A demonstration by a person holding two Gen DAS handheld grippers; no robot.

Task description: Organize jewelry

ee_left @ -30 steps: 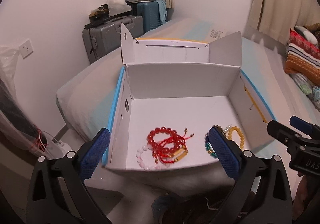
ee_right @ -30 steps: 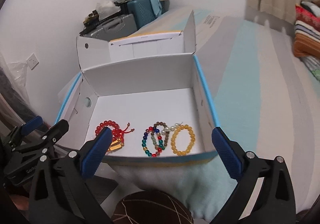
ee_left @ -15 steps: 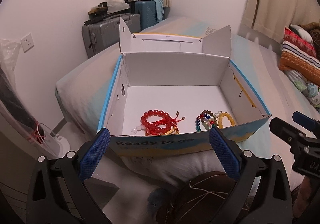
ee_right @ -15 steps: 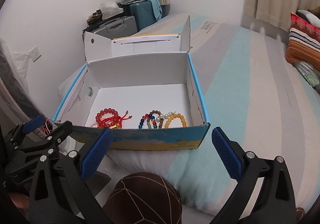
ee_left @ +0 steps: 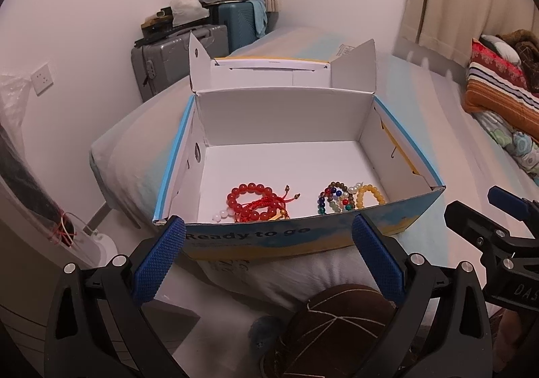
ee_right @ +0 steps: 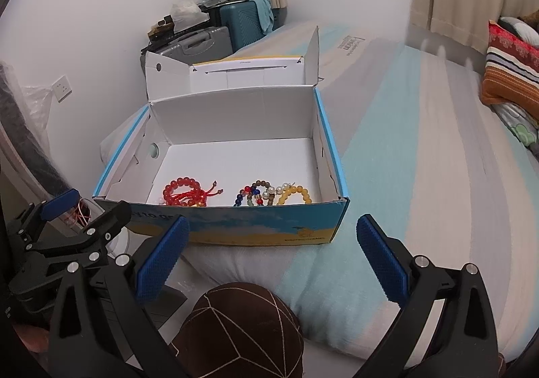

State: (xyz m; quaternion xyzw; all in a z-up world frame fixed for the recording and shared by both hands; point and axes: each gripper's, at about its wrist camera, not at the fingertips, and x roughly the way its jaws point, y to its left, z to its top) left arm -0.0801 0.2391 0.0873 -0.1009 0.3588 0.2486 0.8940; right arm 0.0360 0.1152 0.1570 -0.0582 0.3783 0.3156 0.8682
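An open cardboard box (ee_left: 303, 236) (ee_right: 262, 226) with a white inside and blue-yellow front stands on the bed. Near its front wall lie red bead bracelets (ee_left: 256, 202) (ee_right: 185, 191), a multicoloured bead bracelet (ee_left: 333, 199) (ee_right: 252, 196) and a yellow bead bracelet (ee_left: 370, 196) (ee_right: 294, 196). My left gripper (ee_left: 269, 253) is open and empty in front of the box. My right gripper (ee_right: 269, 253) is open and empty too, also in front of the box. Each gripper shows at the edge of the other's view.
The box lid (ee_left: 269, 71) stands open at the back. A brown round cushion (ee_right: 235, 327) lies just below the grippers. Suitcases (ee_left: 175, 54) stand against the far wall. Striped pillows (ee_left: 498, 88) lie at the bed's right side.
Both grippers have pulled back and away from the box, which now looks smaller, with its printed front wall in view. The bracelets lie as before.
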